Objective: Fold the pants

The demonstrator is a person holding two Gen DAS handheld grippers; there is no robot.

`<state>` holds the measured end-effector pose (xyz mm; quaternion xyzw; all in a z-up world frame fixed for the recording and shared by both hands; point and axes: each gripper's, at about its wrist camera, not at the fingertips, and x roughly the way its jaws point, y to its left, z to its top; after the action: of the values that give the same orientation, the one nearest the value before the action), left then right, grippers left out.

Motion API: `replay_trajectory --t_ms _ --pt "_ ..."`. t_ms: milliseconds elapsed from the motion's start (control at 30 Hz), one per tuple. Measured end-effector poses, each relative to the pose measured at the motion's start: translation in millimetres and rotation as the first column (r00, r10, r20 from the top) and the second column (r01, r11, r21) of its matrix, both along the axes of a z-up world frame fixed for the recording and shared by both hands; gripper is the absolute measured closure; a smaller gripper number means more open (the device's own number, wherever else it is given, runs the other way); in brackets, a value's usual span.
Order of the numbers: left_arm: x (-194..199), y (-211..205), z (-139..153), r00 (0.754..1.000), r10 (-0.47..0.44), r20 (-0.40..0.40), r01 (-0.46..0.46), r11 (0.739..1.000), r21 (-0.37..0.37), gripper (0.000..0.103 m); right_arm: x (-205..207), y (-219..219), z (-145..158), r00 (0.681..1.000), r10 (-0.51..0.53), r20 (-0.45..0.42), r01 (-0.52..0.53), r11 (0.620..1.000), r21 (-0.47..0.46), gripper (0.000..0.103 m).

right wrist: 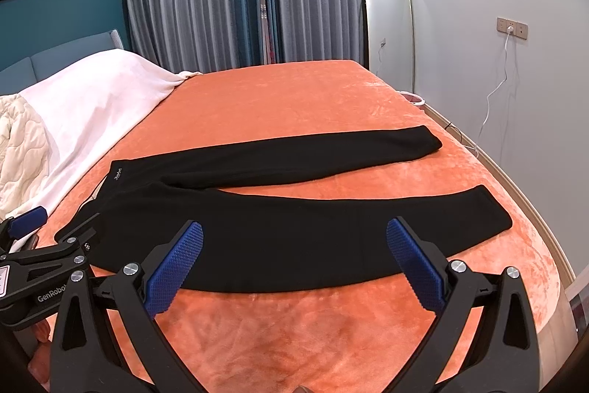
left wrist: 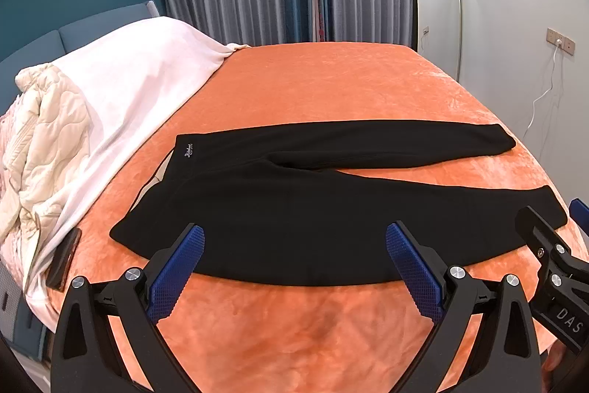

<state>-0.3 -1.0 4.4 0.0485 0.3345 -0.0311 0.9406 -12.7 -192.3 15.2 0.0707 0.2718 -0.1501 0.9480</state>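
Black pants (left wrist: 331, 209) lie flat on the orange bedspread (left wrist: 331, 83), waistband to the left, both legs stretched to the right with a gap between them. They also show in the right wrist view (right wrist: 294, 231). My left gripper (left wrist: 294, 238) is open and empty, hovering over the near edge of the pants by the hip. My right gripper (right wrist: 294, 234) is open and empty over the near leg. The right gripper shows at the right edge of the left wrist view (left wrist: 552, 245). The left gripper shows at the left edge of the right wrist view (right wrist: 36, 245).
A white blanket (left wrist: 121, 91) and a cream quilt (left wrist: 44, 142) are piled at the bed's left. A dark phone-like object (left wrist: 64, 256) lies at the left edge of the bedspread. A mirror (right wrist: 386, 24) and a charging cable (right wrist: 493, 98) are by the right wall.
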Motion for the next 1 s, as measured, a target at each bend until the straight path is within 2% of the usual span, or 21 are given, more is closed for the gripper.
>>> replay_trajectory --t_ms 367,567,667,733,800,900,1000 --pt "6.8 -4.5 -3.4 1.0 0.001 -0.011 -0.001 1.0 0.006 0.005 9.3 -0.1 -6.9 1.0 0.005 -0.015 -0.005 1.0 0.007 0.005" --pt "24.1 -4.3 -11.2 1.0 0.004 -0.031 -0.003 1.0 0.01 0.005 23.5 -5.1 -15.7 0.999 0.009 -0.034 -0.009 1.0 0.016 0.005" --pt "44.8 6.3 -20.0 0.998 0.014 -0.058 -0.015 1.0 -0.007 0.005 36.8 -19.0 -25.5 0.998 0.036 -0.049 -0.033 0.998 0.046 0.005" --pt "62.4 22.5 -26.5 0.996 0.025 -0.083 -0.028 0.999 -0.037 0.005 48.9 -40.5 -36.5 0.997 0.045 -0.068 -0.041 0.997 0.066 0.005" --pt "86.9 42.7 -34.6 0.992 0.058 -0.112 -0.064 0.997 -0.051 0.005 62.7 -72.9 -49.0 0.995 0.007 -0.096 0.0 0.998 0.065 0.005" --pt "143.8 85.4 -50.9 0.979 0.146 -0.145 -0.152 0.988 -0.033 0.005 85.0 -124.6 -64.2 0.991 -0.043 -0.129 0.053 0.996 0.075 0.005" --pt "204.1 122.9 -65.0 0.96 0.22 -0.172 -0.224 0.975 0.0 0.005 122.2 -194.9 -75.8 0.977 -0.122 -0.174 0.133 0.99 0.055 0.005"
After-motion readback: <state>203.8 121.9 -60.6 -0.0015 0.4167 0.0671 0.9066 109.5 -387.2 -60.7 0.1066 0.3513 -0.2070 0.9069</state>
